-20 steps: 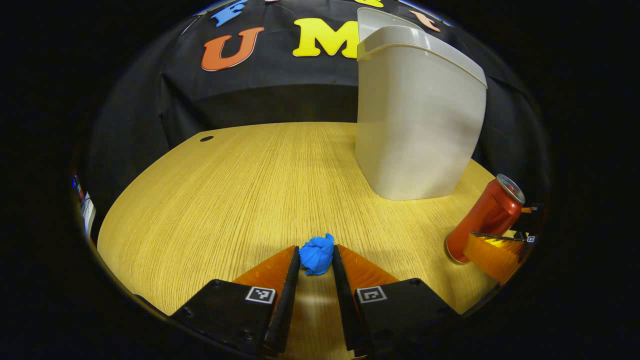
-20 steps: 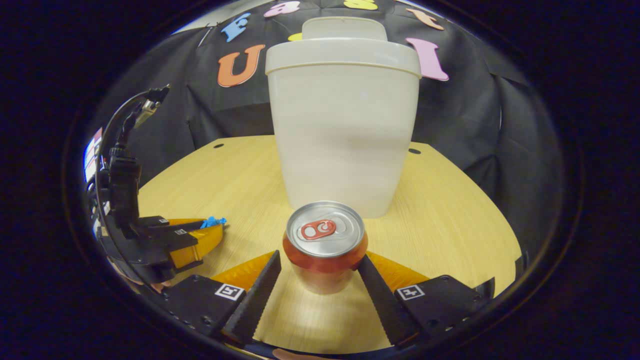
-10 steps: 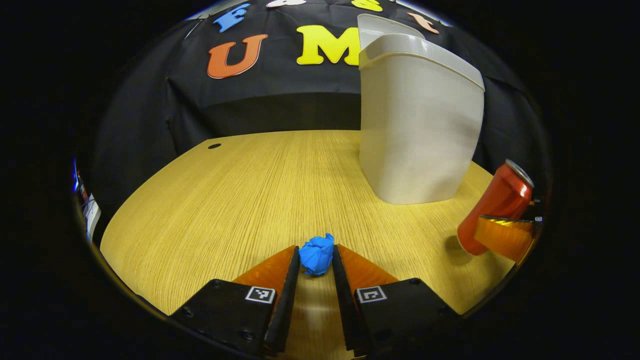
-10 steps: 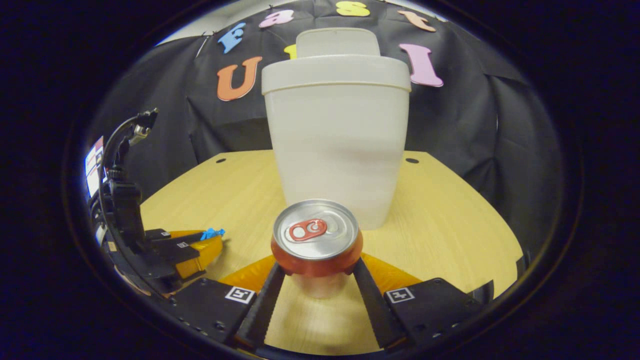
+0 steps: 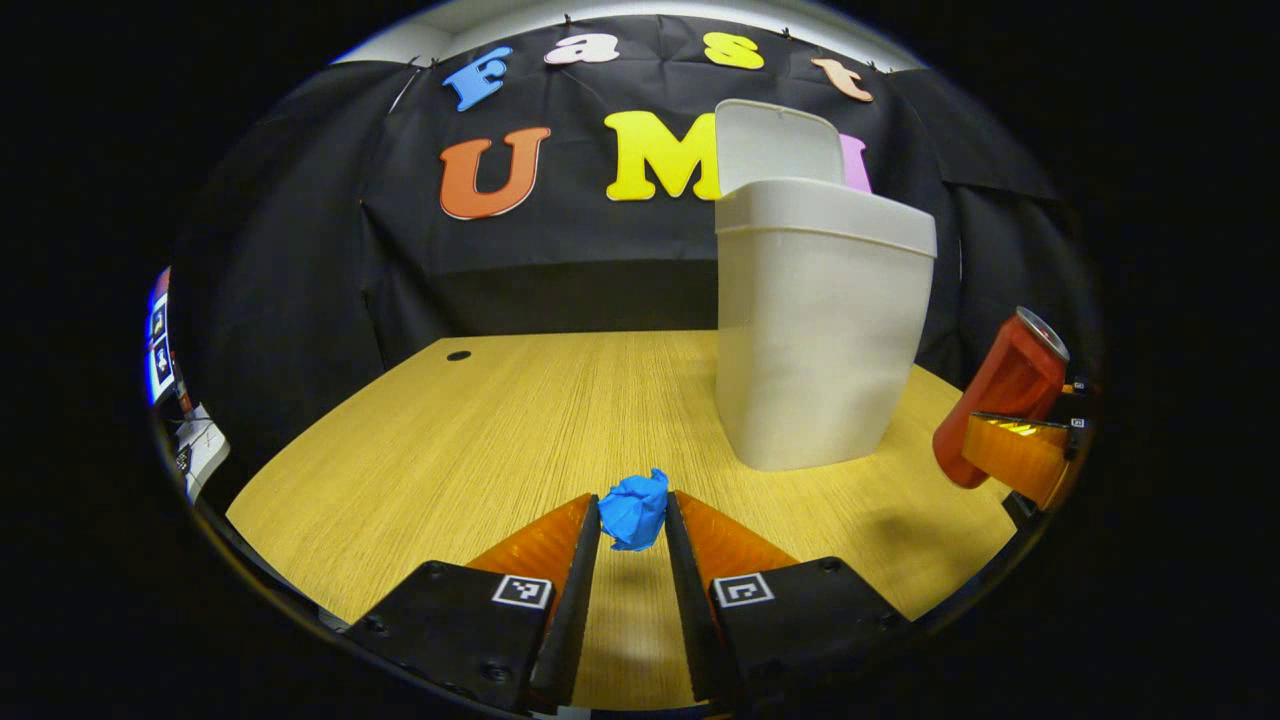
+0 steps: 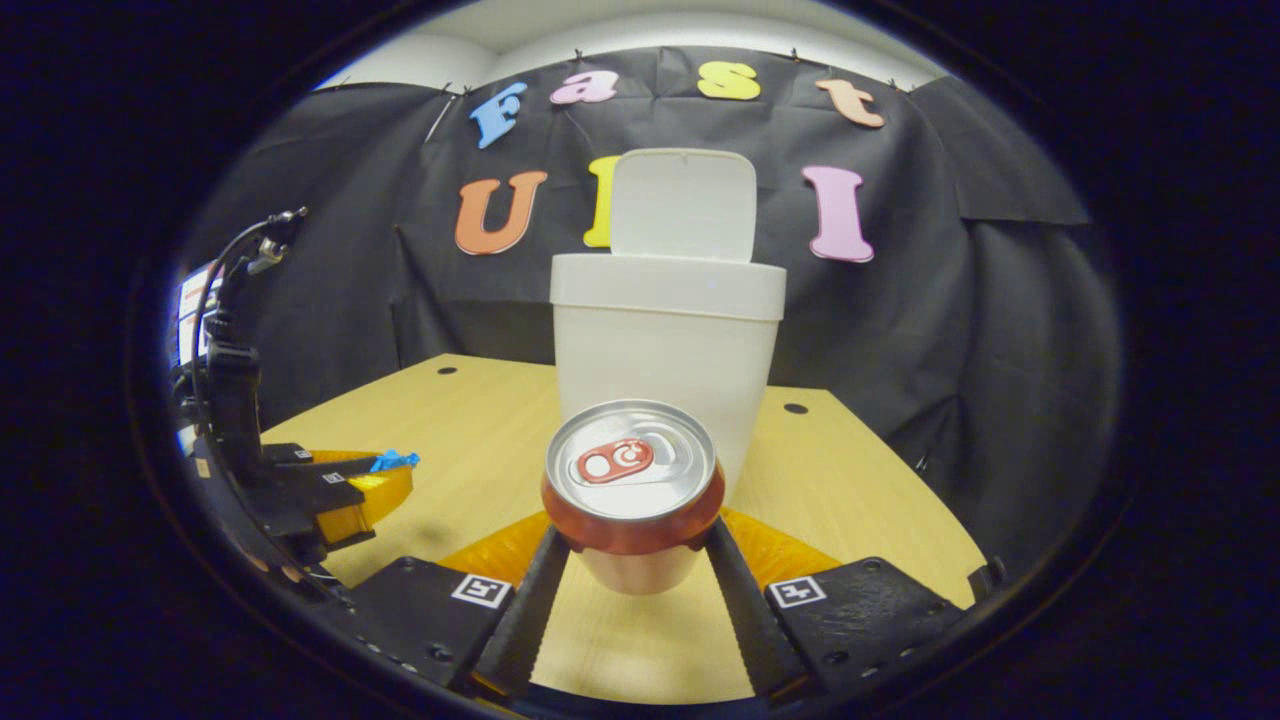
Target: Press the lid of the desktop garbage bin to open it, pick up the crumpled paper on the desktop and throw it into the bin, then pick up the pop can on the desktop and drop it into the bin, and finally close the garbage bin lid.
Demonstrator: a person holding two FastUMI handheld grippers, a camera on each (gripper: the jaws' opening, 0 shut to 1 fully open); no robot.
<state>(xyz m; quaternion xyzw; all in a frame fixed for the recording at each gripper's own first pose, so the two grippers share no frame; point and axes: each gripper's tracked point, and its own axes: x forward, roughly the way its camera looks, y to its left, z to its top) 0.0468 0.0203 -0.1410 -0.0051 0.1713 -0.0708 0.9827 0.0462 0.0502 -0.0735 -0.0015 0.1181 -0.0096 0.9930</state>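
We see the left gripper point(image 5: 632, 520) pinching the crumpled paper point(image 5: 634, 509) and the right gripper point(image 6: 632, 545) clamping the pop can point(image 6: 632, 480), both held above the desktop point(image 5: 480, 430).

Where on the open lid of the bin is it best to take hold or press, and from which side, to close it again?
Push rather than grip: the lid stands upright at the back of the bin, apparently hinged along its lower edge. Its top edge is free, farthest from that edge. Coming from behind, above the rim, and pressing that edge forward and down should likely fold it shut.
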